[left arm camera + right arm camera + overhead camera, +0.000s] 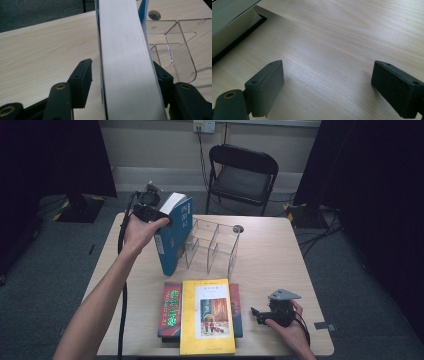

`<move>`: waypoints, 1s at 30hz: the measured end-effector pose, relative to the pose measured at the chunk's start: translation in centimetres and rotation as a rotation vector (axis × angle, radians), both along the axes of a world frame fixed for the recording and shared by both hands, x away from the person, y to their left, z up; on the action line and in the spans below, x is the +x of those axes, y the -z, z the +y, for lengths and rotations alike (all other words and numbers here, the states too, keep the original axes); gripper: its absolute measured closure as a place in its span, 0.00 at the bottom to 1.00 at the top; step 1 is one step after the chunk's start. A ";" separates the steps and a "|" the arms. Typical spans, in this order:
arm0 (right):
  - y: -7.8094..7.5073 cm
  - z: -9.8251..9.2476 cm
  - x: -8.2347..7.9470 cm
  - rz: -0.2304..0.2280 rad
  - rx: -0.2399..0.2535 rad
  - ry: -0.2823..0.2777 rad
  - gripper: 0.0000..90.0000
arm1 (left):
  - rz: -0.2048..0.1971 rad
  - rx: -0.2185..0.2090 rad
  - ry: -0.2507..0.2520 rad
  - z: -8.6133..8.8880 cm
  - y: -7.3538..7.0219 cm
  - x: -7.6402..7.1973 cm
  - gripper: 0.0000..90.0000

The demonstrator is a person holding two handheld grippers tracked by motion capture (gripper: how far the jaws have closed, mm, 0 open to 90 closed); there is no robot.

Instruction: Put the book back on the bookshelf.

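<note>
1. Straddling the top of the blue book (175,237) with the left gripper (161,214): jaws parted around the page block and not clamped on it, with a clear gap at one pad (83,75) in the left gripper view. Likely a loose guard, steadying the book so it cannot topple.
2. Standing the blue book on its lower edge on the tabletop (270,250), top tipped a little away from the clear rack (215,245), just beside the rack's near-left wall. Cannot tell whether touching that wall or inside the first slot. Probably being lined up to slide between the dividers, spine outward so the title reads.
3. Gripping high on the book rather than low, apparently to leave the bottom edge free to pivot and slide on the wood.
4. Resting the right gripper (260,314) low over bare tabletop at the near right, jaws wide with nothing between them. Parked beside the stack, seemingly ready for the next pick.
5. Keeping the yellow book (207,317) flat on top of the red book (171,307) at the near edge, well apart from the rack, within easy reach of either hand.
</note>
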State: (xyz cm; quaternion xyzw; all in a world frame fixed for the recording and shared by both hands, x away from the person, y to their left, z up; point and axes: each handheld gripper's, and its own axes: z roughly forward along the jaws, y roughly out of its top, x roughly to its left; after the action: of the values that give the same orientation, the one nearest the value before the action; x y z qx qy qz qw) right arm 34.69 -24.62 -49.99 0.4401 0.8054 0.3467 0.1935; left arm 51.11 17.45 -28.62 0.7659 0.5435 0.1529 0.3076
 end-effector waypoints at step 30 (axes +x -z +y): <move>0.0 0.1 0.0 0.000 -0.001 0.008 0.12 | -0.322 -0.159 -0.028 1.3 9.9 -6.0 0.63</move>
State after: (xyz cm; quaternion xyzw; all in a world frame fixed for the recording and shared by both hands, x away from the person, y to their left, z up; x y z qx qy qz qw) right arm 34.66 -24.54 -49.99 0.4429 0.8039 0.3457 0.1951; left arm 45.08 18.71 -38.52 0.6972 0.5082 0.2342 0.4482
